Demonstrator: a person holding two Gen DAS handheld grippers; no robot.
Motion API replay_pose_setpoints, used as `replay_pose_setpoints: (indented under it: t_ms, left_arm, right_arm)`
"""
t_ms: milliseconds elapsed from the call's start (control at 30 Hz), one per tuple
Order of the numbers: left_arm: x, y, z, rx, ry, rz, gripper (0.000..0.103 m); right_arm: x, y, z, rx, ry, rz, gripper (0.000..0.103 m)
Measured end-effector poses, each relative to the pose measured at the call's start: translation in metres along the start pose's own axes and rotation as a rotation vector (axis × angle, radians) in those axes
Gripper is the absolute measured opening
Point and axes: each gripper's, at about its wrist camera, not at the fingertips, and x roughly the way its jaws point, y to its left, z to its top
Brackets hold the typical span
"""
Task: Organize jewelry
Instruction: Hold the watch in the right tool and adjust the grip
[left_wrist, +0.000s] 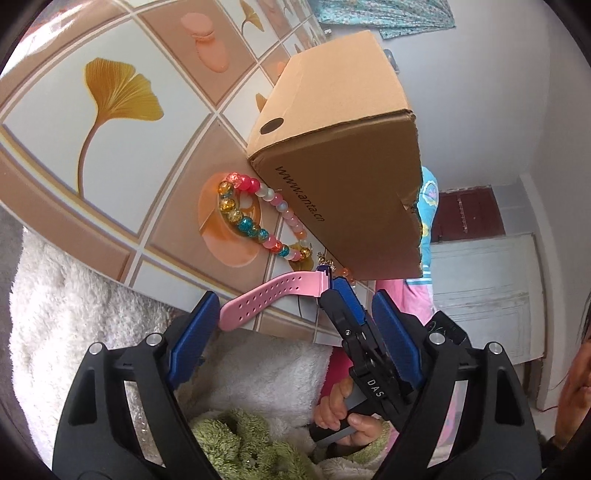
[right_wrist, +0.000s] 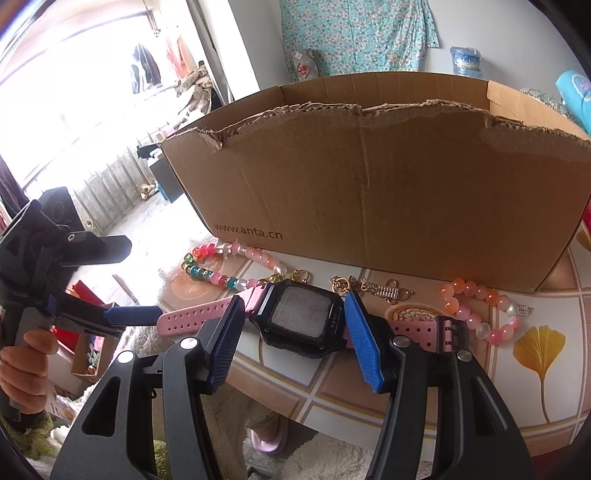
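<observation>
A pink-strapped watch (right_wrist: 303, 319) with a black square face lies near the table's front edge, before the cardboard box (right_wrist: 369, 192). My right gripper (right_wrist: 295, 325) is open, its blue pads on either side of the watch face. My left gripper (left_wrist: 291, 321) is open too; the end of the pink strap (left_wrist: 273, 295) lies between its pads. It shows in the right wrist view (right_wrist: 133, 317), at the strap's left end. A multicoloured bead bracelet (right_wrist: 225, 266) lies left of the watch. A gold charm chain (right_wrist: 373, 288) and an orange-pink bead bracelet (right_wrist: 476, 306) lie to the right.
The table (right_wrist: 517, 387) has a tiled cloth with gold leaf prints. The box (left_wrist: 340, 166) carries "www.anta.cn" and has a torn front wall. My right gripper crosses the left wrist view (left_wrist: 347, 306). White fleece (left_wrist: 74, 306) lies below the table edge.
</observation>
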Motion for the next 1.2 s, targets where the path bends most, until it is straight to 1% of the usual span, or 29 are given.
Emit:
replay_pose_setpoints:
  t_ms: [133,267,367,433,467,533,667,733,933,1067,1133,1200]
  left_arm:
    - [0.002,-0.013,-0.008,0.094,0.004,0.068,0.080]
    - [0.003,-0.019,-0.014,0.160,0.021,0.092,0.080]
    - [0.005,-0.022,-0.021,0.203,0.040,0.102,0.080]
    - [0.007,-0.020,-0.026,0.222,0.045,0.130,0.080]
    - [0.009,-0.021,-0.027,0.227,0.045,0.142,0.080]
    - [0.009,-0.019,-0.029,0.235,0.039,0.160,0.080]
    - [0.008,-0.019,-0.032,0.266,0.015,0.184,0.080]
    - [0.004,-0.018,-0.031,0.274,0.002,0.179,0.080]
    - [0.000,-0.005,-0.025,0.250,-0.031,0.191,0.080]
    - [-0.005,0.002,-0.021,0.214,-0.044,0.167,0.079]
    - [-0.010,0.002,-0.023,0.218,-0.058,0.167,0.070]
    - [-0.018,0.000,-0.026,0.232,-0.075,0.154,0.070]
  right_arm:
    - [0.000,0.007,-0.001,-0.022,0.013,-0.020,0.055]
    - [-0.005,0.015,-0.002,-0.042,0.035,-0.041,0.055]
    - [-0.008,0.023,-0.004,-0.074,0.053,-0.047,0.043]
    - [-0.008,0.032,-0.007,-0.115,0.065,-0.058,0.042]
    - [-0.007,0.036,-0.009,-0.142,0.067,-0.078,0.042]
    - [-0.006,0.039,-0.009,-0.160,0.072,-0.090,0.042]
    - [-0.005,0.043,-0.006,-0.179,0.089,-0.091,0.042]
    - [-0.005,0.049,-0.007,-0.210,0.096,-0.088,0.042]
    - [-0.005,0.065,-0.015,-0.299,0.111,-0.062,0.042]
    - [-0.006,0.066,-0.014,-0.318,0.119,-0.060,0.042]
    - [-0.006,0.067,-0.014,-0.324,0.123,-0.061,0.042]
    - [-0.006,0.065,-0.013,-0.329,0.125,-0.062,0.042]
